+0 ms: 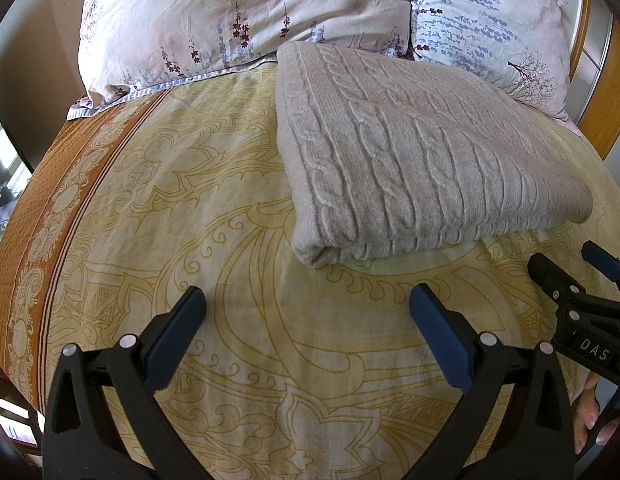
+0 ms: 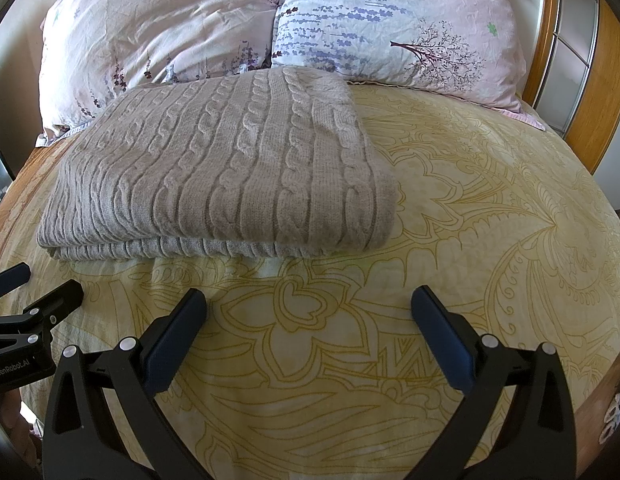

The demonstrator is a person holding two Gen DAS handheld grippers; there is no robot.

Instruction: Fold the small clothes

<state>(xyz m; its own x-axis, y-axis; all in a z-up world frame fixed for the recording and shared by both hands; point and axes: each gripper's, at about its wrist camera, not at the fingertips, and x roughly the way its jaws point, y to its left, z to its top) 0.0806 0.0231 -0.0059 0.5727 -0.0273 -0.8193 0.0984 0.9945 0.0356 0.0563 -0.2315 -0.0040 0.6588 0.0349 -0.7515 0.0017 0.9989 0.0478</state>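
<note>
While folded, sweater (image 1: 421, 152) lies ahead | left hand-held gripper (image 1: 306, 320) gapes, apart

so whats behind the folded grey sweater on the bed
Two floral pillows lie right behind the folded sweater, on the yellow bedspread. The sweater's far edge covers part of their lower edges.

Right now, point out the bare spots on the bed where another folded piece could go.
The bedspread is bare between the sweater and both open grippers, left gripper and right gripper. More room lies right of the sweater, below the pillows. A narrower strip runs left of it toward the orange border. The head end is crowded: the sweater's far edge reaches the pillows.
</note>
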